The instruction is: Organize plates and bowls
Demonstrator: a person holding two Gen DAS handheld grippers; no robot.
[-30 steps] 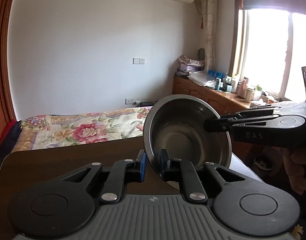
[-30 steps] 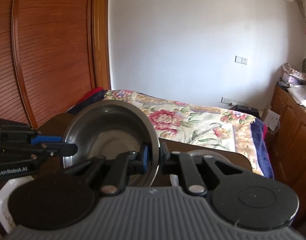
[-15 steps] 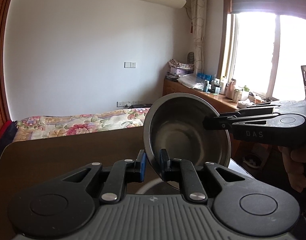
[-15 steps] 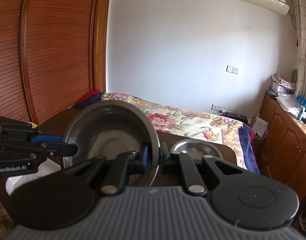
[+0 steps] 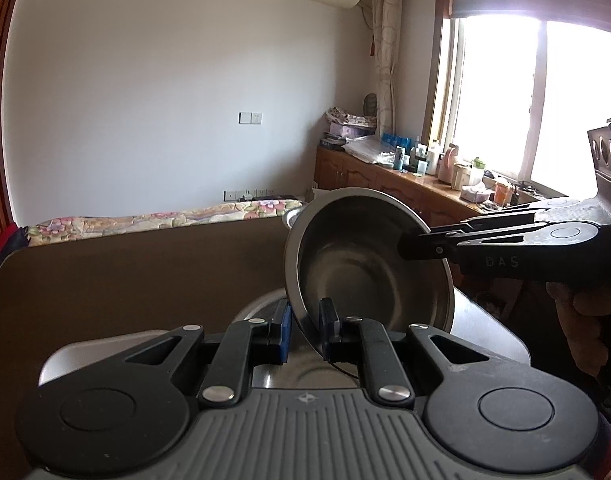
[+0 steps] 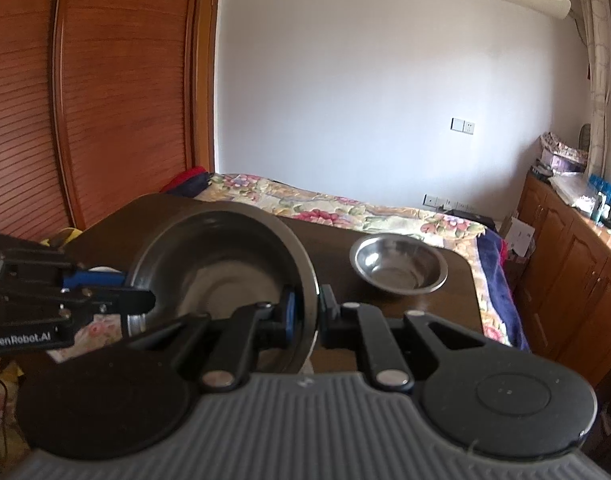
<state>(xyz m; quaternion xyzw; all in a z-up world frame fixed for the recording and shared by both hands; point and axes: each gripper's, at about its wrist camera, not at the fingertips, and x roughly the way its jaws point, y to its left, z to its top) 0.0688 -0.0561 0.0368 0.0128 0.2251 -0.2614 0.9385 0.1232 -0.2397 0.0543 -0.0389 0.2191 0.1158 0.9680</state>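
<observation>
A large steel bowl (image 5: 361,264) hangs tilted above the dark table (image 5: 125,280), held from two sides. My left gripper (image 5: 305,320) is shut on its near rim, and my right gripper (image 5: 409,246) clamps the opposite rim. In the right wrist view the same bowl (image 6: 217,264) sits between the jaws of my right gripper (image 6: 307,308), with the left gripper (image 6: 143,300) biting the rim at the left. A small steel bowl (image 6: 399,264) stands upright on the table's far right part. A silvery dish (image 5: 485,328) lies under the held bowl.
A bed with a floral cover (image 6: 345,208) runs behind the table. A wooden cabinet (image 5: 405,188) crowded with bottles stands under the window at the right. A wooden wardrobe (image 6: 85,100) fills the left. A person's hand (image 5: 585,320) grips the right tool.
Both grippers have carried the large bowl forward and lower over the table. The small steel bowl has come fully into the right view, and the silvery dish now shows beneath the left gripper.
</observation>
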